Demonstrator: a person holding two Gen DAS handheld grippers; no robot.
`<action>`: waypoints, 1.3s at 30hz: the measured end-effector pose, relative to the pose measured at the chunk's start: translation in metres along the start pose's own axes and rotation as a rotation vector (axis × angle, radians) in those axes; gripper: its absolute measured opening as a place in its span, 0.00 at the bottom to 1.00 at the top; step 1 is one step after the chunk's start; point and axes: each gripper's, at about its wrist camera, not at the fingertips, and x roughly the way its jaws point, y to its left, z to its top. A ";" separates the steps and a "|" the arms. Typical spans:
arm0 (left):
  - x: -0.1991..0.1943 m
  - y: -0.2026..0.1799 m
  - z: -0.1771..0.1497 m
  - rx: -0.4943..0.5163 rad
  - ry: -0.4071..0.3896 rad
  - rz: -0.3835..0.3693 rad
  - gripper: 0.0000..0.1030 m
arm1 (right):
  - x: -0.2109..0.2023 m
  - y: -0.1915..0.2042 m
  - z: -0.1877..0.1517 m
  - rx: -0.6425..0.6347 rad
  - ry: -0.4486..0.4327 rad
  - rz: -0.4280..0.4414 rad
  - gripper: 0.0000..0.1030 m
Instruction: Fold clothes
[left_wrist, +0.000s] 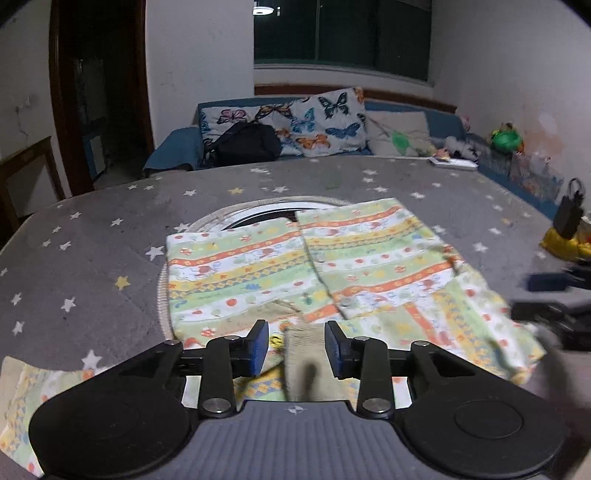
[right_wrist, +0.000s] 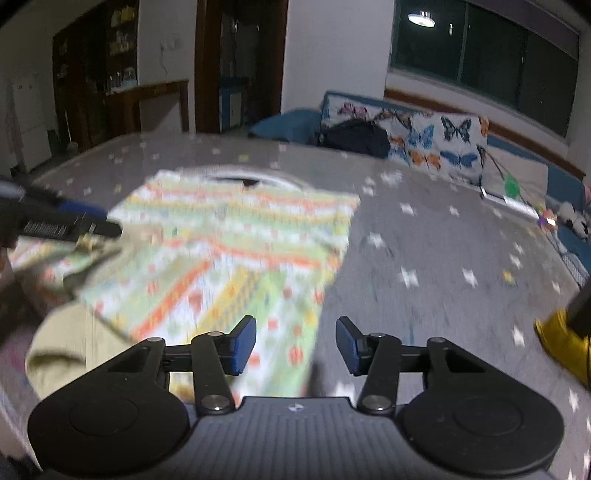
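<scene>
Both tongs gape empty — left tongs (left_wrist: 296, 347) straddling the beige ribbed cuff (left_wrist: 304, 354) of the striped cotton garment (left_wrist: 258, 273), right tongs (right_wrist: 296, 345) over its edge; pinching one layer could drag the fold askew across the grey star-print tabletop (left_wrist: 92, 266).

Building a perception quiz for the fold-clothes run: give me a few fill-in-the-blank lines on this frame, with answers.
1. The striped garment lies on a grey cover printed with ____.
2. Both grippers, left gripper and right gripper, have their jaws ____.
3. The pillow on the sofa is printed with ____.
4. The gripper pads are coloured ____.

Answers: stars; open; butterflies; blue
</scene>
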 end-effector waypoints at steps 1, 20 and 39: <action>-0.001 -0.002 -0.002 -0.008 0.005 -0.011 0.34 | 0.005 0.001 0.004 -0.003 -0.005 0.006 0.39; -0.028 0.047 -0.036 -0.179 0.045 0.080 0.40 | 0.033 0.039 0.021 -0.063 0.015 0.137 0.36; -0.082 0.201 -0.078 -0.583 0.004 0.488 0.57 | 0.041 0.069 0.010 -0.110 0.053 0.194 0.44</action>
